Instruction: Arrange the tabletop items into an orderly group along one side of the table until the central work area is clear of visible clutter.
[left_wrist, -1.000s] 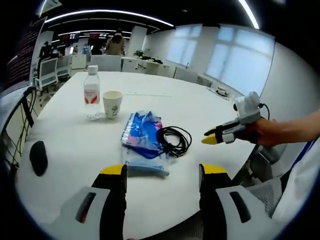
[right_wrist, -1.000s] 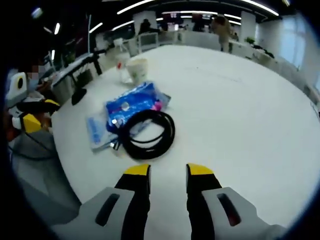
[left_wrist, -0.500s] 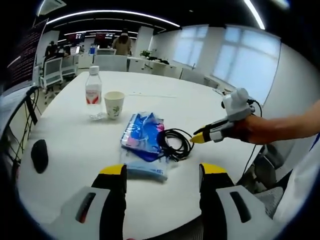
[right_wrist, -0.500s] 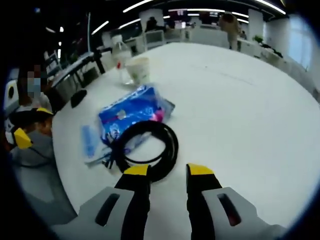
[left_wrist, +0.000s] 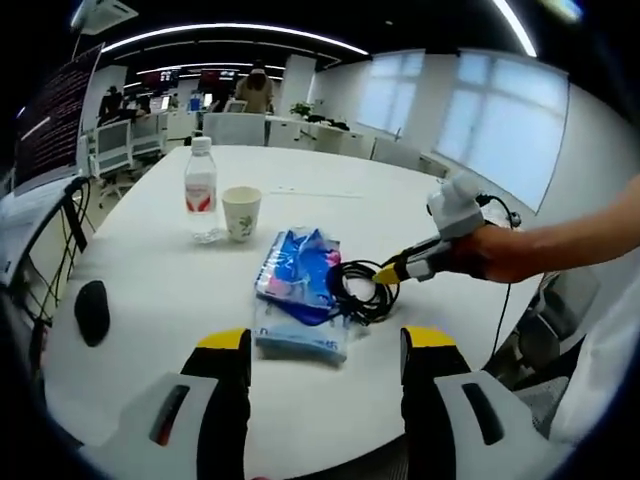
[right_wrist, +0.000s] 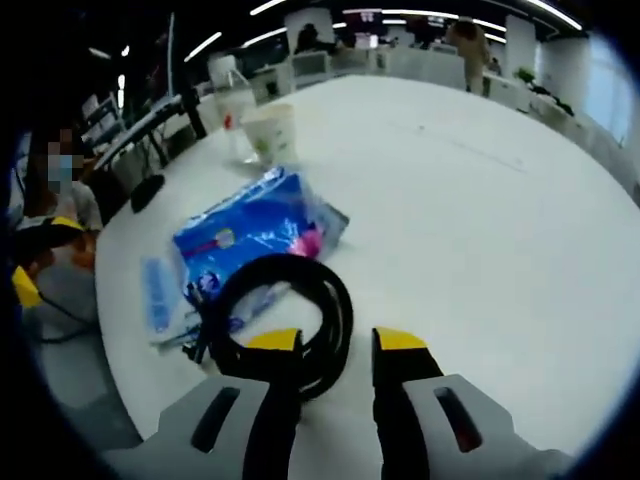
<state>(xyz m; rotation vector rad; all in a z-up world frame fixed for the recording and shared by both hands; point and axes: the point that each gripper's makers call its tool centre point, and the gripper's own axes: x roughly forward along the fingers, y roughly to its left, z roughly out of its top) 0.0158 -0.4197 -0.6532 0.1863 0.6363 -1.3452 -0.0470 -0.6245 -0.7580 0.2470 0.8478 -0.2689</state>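
Two jaws of the right gripper (right_wrist: 335, 345) stand apart at the black cable coil (right_wrist: 290, 325), gripping nothing (blue packet (right_wrist: 250, 235) at eleven o'clock behind it); left gripper (left_wrist: 325, 345) released; paper cup (left_wrist: 240, 212) and bottle (left_wrist: 201, 190) farther off.

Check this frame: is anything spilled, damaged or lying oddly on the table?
Nothing spilled or damaged. The black cable coil lies partly on the blue packet, mid-table clutter. The water bottle and paper cup stand upright.
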